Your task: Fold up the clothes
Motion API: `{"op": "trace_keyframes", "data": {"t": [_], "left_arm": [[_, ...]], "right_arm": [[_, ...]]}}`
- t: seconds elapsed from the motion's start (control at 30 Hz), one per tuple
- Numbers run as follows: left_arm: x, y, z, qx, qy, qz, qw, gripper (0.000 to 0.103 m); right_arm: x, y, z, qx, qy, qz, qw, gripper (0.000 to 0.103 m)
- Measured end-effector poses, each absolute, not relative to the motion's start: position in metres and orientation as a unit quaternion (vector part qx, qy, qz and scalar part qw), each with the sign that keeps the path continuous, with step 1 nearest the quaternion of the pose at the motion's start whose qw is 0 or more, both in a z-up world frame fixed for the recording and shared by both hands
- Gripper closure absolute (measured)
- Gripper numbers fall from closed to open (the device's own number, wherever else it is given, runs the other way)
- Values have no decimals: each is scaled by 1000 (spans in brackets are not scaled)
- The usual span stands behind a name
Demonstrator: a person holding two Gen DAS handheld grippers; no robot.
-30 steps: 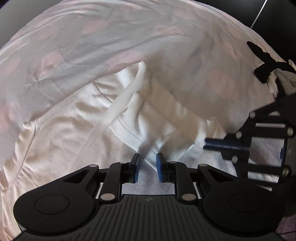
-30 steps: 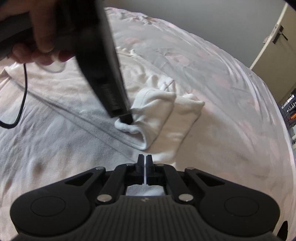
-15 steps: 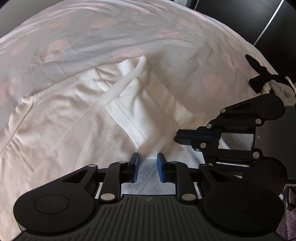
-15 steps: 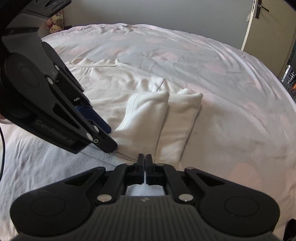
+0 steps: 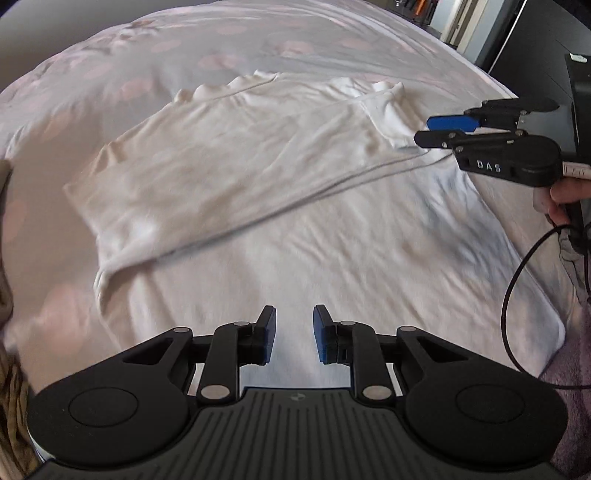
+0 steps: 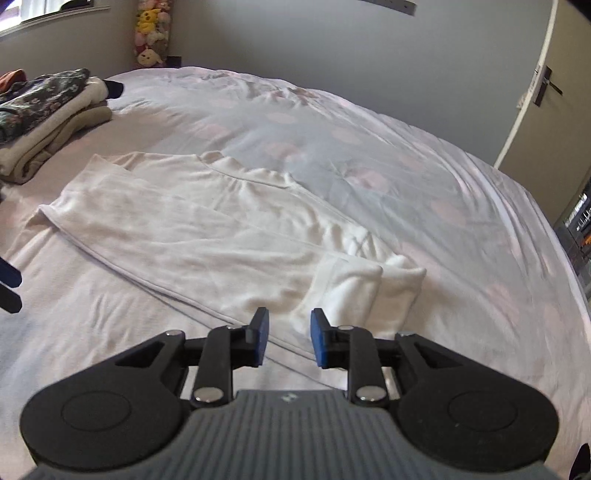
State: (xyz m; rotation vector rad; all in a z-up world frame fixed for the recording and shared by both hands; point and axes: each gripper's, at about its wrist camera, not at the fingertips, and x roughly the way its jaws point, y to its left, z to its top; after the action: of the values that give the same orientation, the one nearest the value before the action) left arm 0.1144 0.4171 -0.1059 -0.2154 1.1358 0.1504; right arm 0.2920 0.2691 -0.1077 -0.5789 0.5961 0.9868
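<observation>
A bedroom: a bed under a pale spotted cover takes up both views, with a grey wall and a door behind. The white garment lies across the middle of the bed, a long fold already laid over it and its sleeves doubled at the near right end.

Half a second ago the right tongs were shut on a thin edge of cloth; now their jaws are opening and nothing sits between the pads, so that edge has been let go. The left tongs stand partly open as before, empty, but have swung well away from the sleeves to the other end of the garment. This fold looks finished, and the hands seem to be repositioning for the next one.

Only the right wrist view shows the stack of folded clothes at the bed's far left corner and the plush toys by the wall. Only the left wrist view shows the right tongs from the side, just above the sleeve end, with the person's hand and a trailing cable.
</observation>
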Motion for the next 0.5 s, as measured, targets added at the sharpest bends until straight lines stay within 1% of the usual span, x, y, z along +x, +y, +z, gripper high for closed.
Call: {"op": "trace_keyframes", "data": {"t": [0.13, 0.23, 0.27, 0.4, 0.47, 0.5], "left_arm": [[67, 399, -96, -98, 538, 61, 835, 84], [36, 386, -92, -89, 538, 49, 837, 84], [26, 382, -91, -86, 537, 46, 838, 83], [-12, 364, -93, -67, 540, 24, 838, 76], [-27, 353, -96, -45, 544, 11, 838, 70], [-34, 348, -99, -35, 546, 1, 837, 65]], "right_arm": [[256, 271, -92, -275, 272, 495, 778, 75], [228, 258, -87, -265, 284, 501, 774, 73], [220, 249, -89, -253, 299, 501, 772, 73], [186, 212, -98, -223, 350, 489, 767, 73], [170, 194, -98, -222, 361, 484, 765, 73], [163, 184, -98, -219, 365, 482, 766, 71]]}}
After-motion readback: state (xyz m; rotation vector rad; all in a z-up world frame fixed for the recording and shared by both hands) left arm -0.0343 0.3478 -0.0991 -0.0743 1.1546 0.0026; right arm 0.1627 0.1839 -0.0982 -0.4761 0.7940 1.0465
